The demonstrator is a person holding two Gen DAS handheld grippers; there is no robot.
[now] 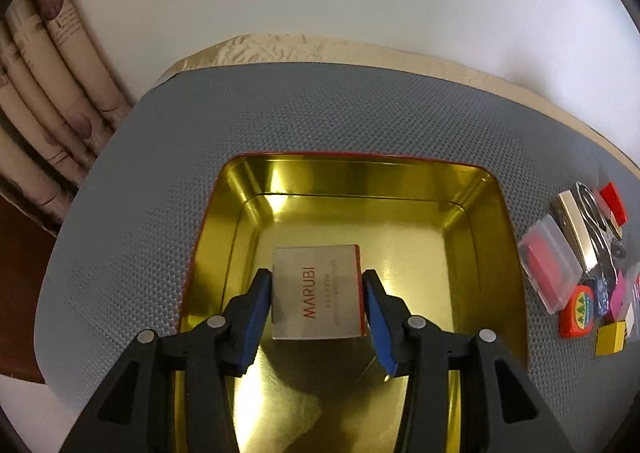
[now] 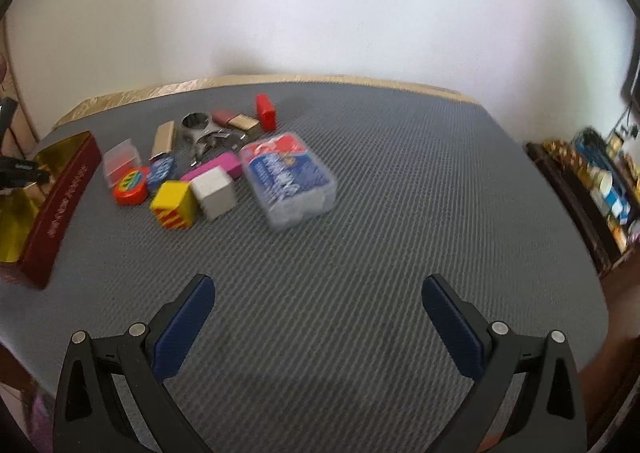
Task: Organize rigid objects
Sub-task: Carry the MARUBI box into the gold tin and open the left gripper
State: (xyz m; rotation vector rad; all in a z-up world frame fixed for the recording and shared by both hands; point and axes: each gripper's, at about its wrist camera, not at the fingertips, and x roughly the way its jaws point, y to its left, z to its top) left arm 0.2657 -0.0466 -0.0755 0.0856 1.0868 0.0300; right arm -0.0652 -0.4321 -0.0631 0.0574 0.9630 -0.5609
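My left gripper (image 1: 318, 277) holds a white MARUBI box (image 1: 318, 293) between its blue pads, low inside the gold-lined red tin (image 1: 496, 221); I cannot tell if the box touches the tin's floor. The tin also shows at the left of the right wrist view (image 2: 60, 205). My right gripper (image 2: 318, 285) is open and empty above the grey mat (image 2: 380, 193). Ahead of it lies a pile of small things: a clear blue-and-red pack (image 2: 288, 177), a grey cube (image 2: 214, 191), a yellow box (image 2: 174, 203), a red round tin (image 2: 130, 187), a red block (image 2: 266, 112).
The same pile lies right of the tin in the left wrist view (image 1: 580, 265). A white wall stands behind the table. A curtain (image 1: 44, 93) hangs at the left. A shelf with small items (image 2: 600, 181) stands off the table's right edge.
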